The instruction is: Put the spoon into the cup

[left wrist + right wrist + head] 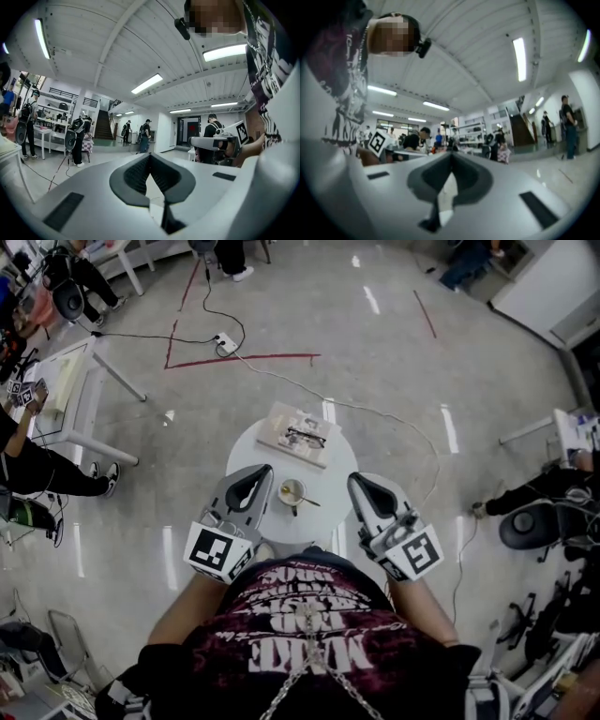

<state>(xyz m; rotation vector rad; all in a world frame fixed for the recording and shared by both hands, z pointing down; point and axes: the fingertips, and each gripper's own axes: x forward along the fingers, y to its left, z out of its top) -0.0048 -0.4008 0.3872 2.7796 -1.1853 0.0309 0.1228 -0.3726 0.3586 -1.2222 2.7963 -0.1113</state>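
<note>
We see left gripper [262,472] and right gripper [357,480] both clenched, empty, flanking the cup [292,491]; spoon [307,502] sits inside it, on round table [246,448].

Both forearms reach forward, the left gripper [265,470] held over the left edge of the worktop [246,448], the right gripper [354,480] over its right edge, fingers pressed together, empty

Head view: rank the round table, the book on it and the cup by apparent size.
1. round table, largest.
2. book, lying on its far part.
3. cup, smallest.
All three are similarly far from the camera, so the order holds.
</note>
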